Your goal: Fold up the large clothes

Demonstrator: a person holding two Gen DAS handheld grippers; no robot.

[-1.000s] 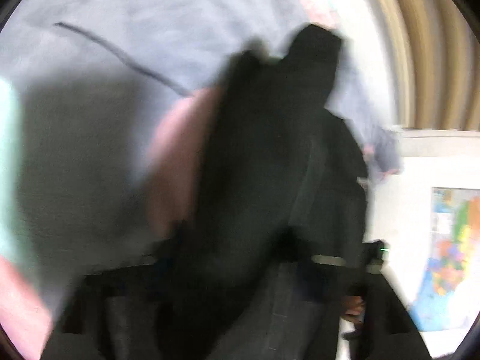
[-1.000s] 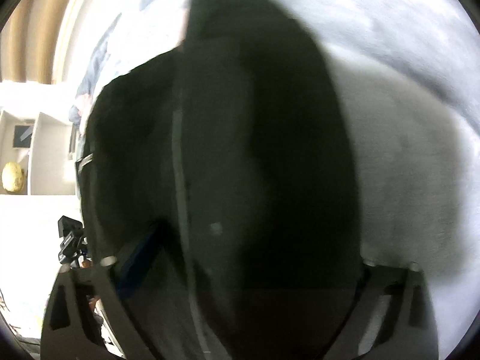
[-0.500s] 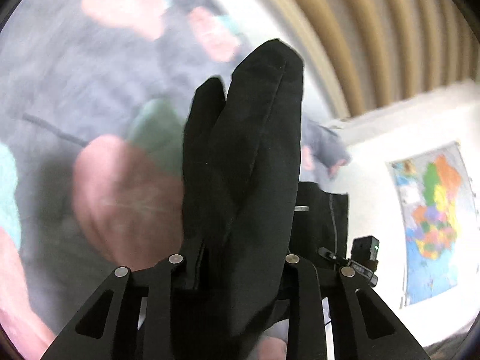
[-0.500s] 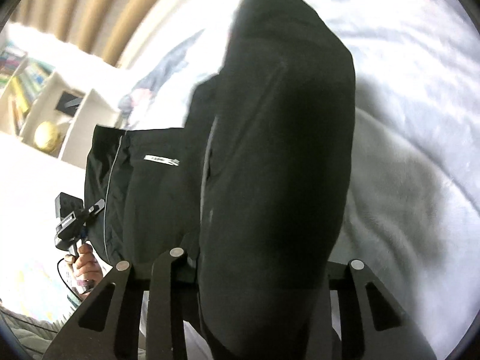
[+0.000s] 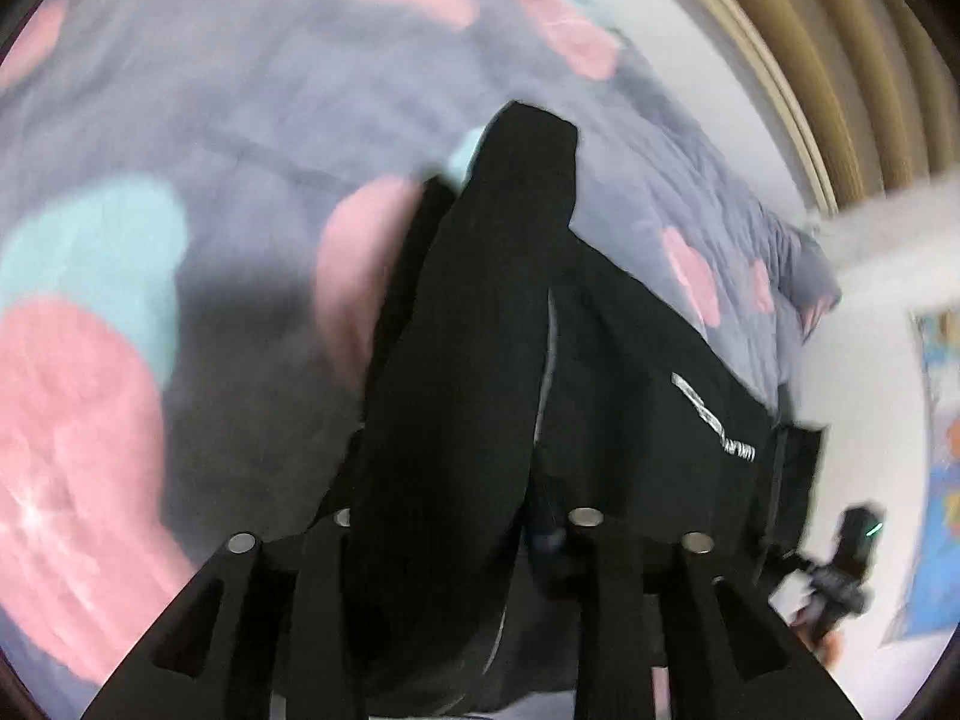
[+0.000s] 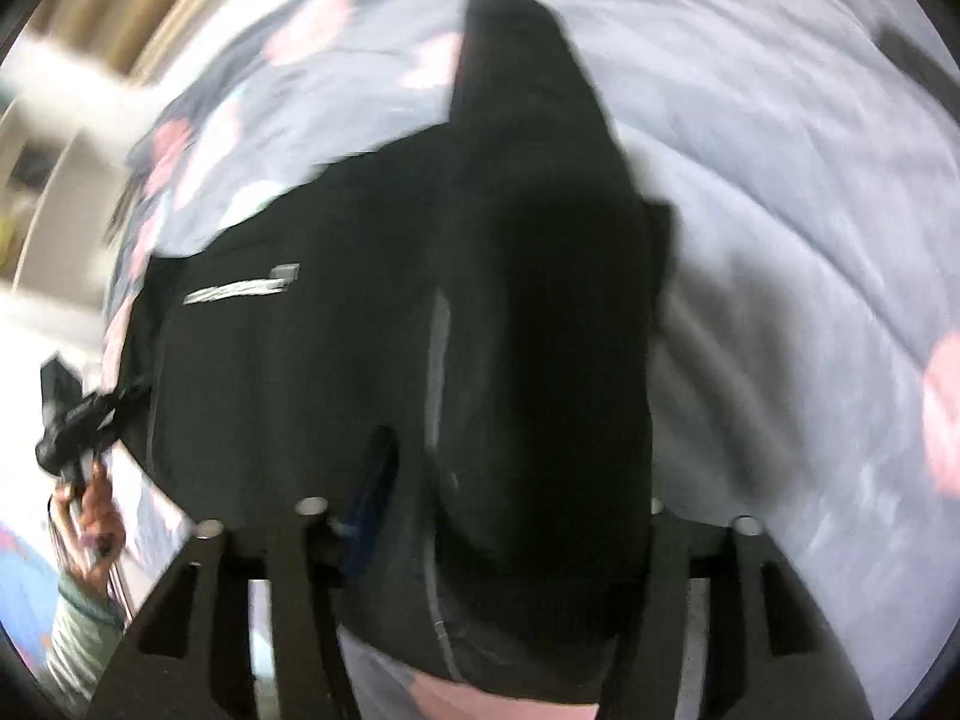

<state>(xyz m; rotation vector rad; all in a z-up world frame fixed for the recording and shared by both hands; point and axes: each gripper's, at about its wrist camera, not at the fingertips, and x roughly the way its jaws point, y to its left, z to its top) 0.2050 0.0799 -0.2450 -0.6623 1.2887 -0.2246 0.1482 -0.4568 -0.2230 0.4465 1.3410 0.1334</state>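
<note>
A large black jacket (image 5: 480,360) with a silver zip and a white logo hangs between my two grippers above a bed. My left gripper (image 5: 459,519) is shut on a fold of the jacket that rises between its fingers. In the right wrist view my right gripper (image 6: 480,510) is shut on another part of the same jacket (image 6: 540,330), which fills the gap between its fingers. The other gripper shows at each view's edge: the right one in the left wrist view (image 5: 852,558), the left one in the right wrist view (image 6: 72,414).
A grey-purple bedspread (image 5: 210,120) with pink and teal patches lies under the jacket, also in the right wrist view (image 6: 810,240). Beige curtains (image 5: 840,60) hang at the far side. A coloured wall map (image 5: 942,480) is at the right. White shelves (image 6: 36,168) stand at the left.
Both grippers have tipped down toward the bed, still shut on the jacket. More of the jacket's body with its logo now spreads over the bedspread.
</note>
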